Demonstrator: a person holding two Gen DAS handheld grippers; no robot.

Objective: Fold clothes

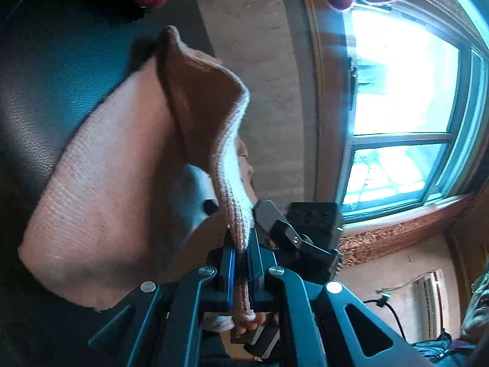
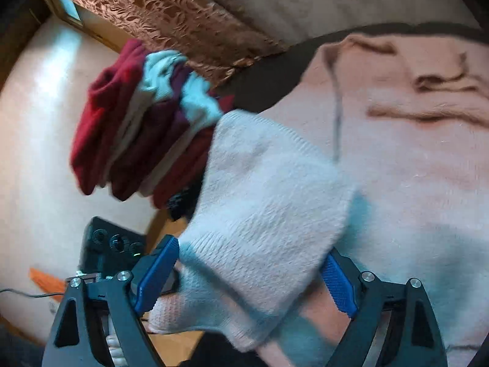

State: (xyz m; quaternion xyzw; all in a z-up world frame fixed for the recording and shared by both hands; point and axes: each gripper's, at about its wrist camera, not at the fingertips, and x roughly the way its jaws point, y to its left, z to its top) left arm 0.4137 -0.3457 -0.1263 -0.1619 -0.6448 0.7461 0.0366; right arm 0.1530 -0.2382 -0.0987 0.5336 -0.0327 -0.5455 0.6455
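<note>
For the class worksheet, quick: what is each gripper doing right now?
Left gripper: closed on the edge of the pink knit garment.
Right gripper: open wide, a fold of the same pink knit between its pads, not clamped.

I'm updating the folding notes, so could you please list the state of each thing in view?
Left gripper: shut on the pink sweater's edge.
Pink sweater: unfolded, one part lifted.
Right gripper: open, sweater cloth between its fingers.
Red-and-white garment: bunched in a heap.
Window: looks closed.
</note>
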